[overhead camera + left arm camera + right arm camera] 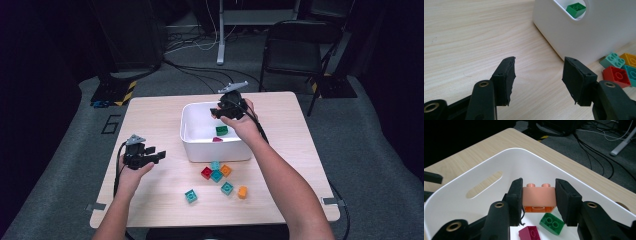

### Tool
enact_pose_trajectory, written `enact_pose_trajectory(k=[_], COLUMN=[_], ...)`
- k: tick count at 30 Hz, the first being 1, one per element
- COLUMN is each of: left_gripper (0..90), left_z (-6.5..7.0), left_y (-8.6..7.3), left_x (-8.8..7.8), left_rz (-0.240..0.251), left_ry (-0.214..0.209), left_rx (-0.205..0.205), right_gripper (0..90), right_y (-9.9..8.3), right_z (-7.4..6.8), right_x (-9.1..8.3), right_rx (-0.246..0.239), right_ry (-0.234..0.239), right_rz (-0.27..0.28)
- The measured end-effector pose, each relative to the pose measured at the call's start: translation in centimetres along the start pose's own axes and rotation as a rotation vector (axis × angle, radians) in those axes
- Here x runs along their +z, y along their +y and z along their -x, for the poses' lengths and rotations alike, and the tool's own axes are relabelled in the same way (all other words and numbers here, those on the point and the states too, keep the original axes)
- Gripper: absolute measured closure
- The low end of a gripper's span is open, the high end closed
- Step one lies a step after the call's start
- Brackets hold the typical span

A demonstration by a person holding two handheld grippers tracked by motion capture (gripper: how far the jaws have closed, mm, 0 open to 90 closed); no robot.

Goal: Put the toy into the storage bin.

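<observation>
My right gripper (538, 196) is shut on an orange brick (539, 195) and hangs over the inside of the white bin (474, 202), studs up. In the high view that gripper (226, 111) is above the bin (192, 145). A green brick (551, 223) and a magenta brick (530, 233) lie on the bin's floor beneath it. My left gripper (537, 80) stands open over bare wood left of the bin (574, 37), nothing between its jaws; the high view shows this gripper (150, 157) near the table's left side.
Several loose bricks lie in front of the bin: red (206, 173), teal (216, 175), orange (226, 170), another teal (190, 195) and an orange one (242, 192). A black chair (295, 47) stands behind the wooden table (150, 115).
</observation>
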State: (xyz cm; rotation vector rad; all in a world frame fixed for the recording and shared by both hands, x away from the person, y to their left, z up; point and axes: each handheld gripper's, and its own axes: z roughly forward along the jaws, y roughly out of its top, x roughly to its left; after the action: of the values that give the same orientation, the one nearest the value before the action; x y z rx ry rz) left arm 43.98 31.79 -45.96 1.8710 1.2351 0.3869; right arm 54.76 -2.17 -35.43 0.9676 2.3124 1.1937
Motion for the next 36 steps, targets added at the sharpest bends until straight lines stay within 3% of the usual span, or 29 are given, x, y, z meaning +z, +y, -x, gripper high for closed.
enact_pose_trajectory(k=[9, 14, 27, 36], left_gripper=[42.9, 42.9, 42.9, 42.9], left_z=[-0.1, -0.1, -0.1, -0.1], left_y=[0.0, 0.0, 0.0, 0.1], left_x=[-0.1, -0.1, -0.1, -0.2], left_rz=[0.001, 0.005, 0.003, 0.011], left_ry=[0.0, -0.001, 0.003, 0.007], left_rx=[-0.002, -0.005, -0.003, -0.002], right_gripper=[58.5, 58.3, 54.7, 52.8], right_y=[-0.4, -0.5, 0.0, -0.2], right_z=[0.6, 0.8, -0.1, -2.7], right_x=[1.7, 1.6, -0.3, -3.1], right_rx=[0.018, 0.03, 0.043, 0.004], right_ry=[-0.019, -0.011, 0.01, 0.078], right_rz=[-0.056, -0.065, -0.023, 0.042])
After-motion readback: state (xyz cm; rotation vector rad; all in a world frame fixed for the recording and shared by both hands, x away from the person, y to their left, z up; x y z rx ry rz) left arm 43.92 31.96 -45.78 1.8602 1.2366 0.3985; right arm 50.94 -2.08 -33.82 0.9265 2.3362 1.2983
